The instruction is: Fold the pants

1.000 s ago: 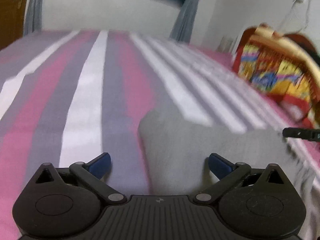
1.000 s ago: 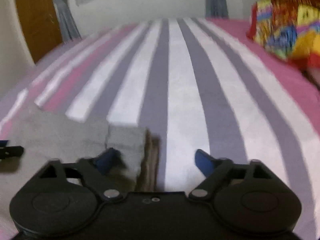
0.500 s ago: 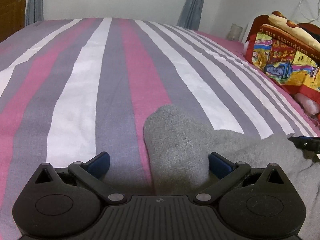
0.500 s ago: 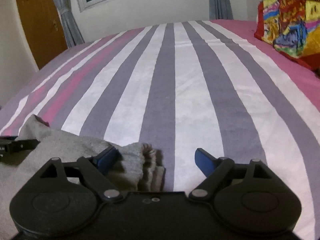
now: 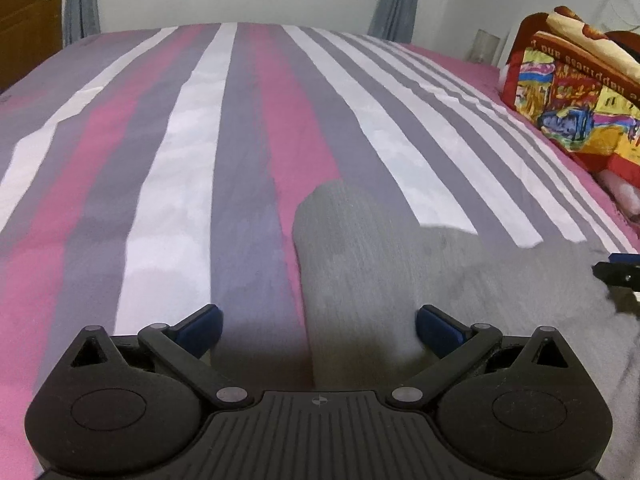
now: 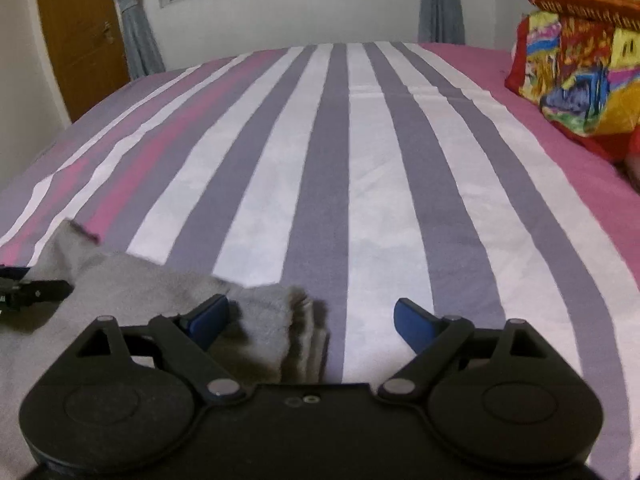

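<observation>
Grey pants (image 5: 380, 248) lie flat on the striped bed sheet (image 5: 180, 160). In the left wrist view their left folded edge runs between the fingers of my left gripper (image 5: 318, 316), which is open and not pressing on the cloth. In the right wrist view a layered corner of the pants (image 6: 280, 320) lies between the fingers of my right gripper (image 6: 311, 307), close to the left finger (image 6: 208, 316); its jaws are opening and the pads stand off the cloth. Each gripper's tip shows at the edge of the other's view: the right gripper (image 5: 618, 272), the left gripper (image 6: 36, 290).
The pink, grey and white sheet (image 6: 360, 160) stretches far ahead of both grippers. Colourful pillows (image 5: 572, 108) are stacked at the right side of the bed. A wooden door (image 6: 80, 36) and curtains stand by the far wall.
Both views went from blurred to steady and shifted slightly. The pants' edge has settled flat on the sheet between the left fingers. The corner stays loose between the right fingers.
</observation>
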Available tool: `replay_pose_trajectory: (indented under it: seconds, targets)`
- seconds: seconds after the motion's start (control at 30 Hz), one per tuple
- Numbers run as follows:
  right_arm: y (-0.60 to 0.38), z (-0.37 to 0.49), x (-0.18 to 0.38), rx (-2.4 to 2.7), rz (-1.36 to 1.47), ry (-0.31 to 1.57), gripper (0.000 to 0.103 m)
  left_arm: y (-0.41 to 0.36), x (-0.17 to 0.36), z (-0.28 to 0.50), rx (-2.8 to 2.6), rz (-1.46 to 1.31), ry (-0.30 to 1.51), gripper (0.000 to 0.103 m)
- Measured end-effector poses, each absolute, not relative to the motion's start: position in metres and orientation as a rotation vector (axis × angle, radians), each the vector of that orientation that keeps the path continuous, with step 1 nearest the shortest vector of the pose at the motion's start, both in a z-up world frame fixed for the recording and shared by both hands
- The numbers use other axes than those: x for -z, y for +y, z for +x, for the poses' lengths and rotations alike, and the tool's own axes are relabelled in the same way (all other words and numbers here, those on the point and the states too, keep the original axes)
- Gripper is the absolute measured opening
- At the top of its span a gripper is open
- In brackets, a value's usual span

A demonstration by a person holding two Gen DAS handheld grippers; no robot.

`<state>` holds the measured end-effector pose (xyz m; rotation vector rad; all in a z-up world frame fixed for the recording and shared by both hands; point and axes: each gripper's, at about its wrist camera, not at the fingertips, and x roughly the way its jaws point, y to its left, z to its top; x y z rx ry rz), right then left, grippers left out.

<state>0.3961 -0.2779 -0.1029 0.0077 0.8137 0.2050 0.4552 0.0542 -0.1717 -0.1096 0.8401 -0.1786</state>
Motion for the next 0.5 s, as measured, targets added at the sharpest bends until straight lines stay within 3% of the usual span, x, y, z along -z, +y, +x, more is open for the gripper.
replay_pose_trajectory:
  seconds: [0.5]
  targets:
    - [-0.279, 0.316, 0.098, -0.232, -0.013, 0.840, 0.086, 0.058, 0.169, 0.357, 0.206, -0.111, 0.854, 0.103]
